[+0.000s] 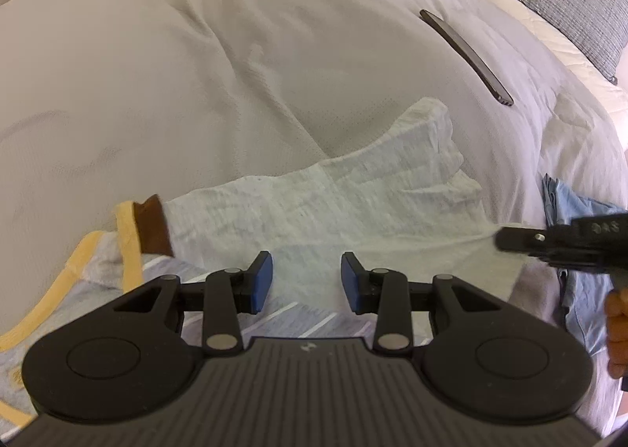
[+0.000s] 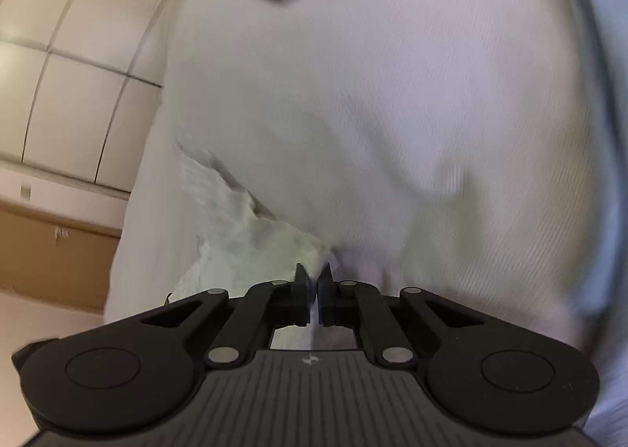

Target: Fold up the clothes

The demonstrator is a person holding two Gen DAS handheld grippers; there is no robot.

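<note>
Right hand-held gripper [image 2: 313,286] pinches tight on an edge of the white crinkled garment [image 1: 353,195], which lies spread on the bed [image 1: 196,54]. Left hand-held gripper [image 1: 307,277] hovers over the garment's near part, jaws partly apart, gripping nothing. A striped cloth [image 1: 98,266] sits just beside.

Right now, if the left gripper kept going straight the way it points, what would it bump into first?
Probably the white garment spread on the bed: it lies straight ahead of the open left gripper, which holds nothing. Depth is hard to judge here.
</note>
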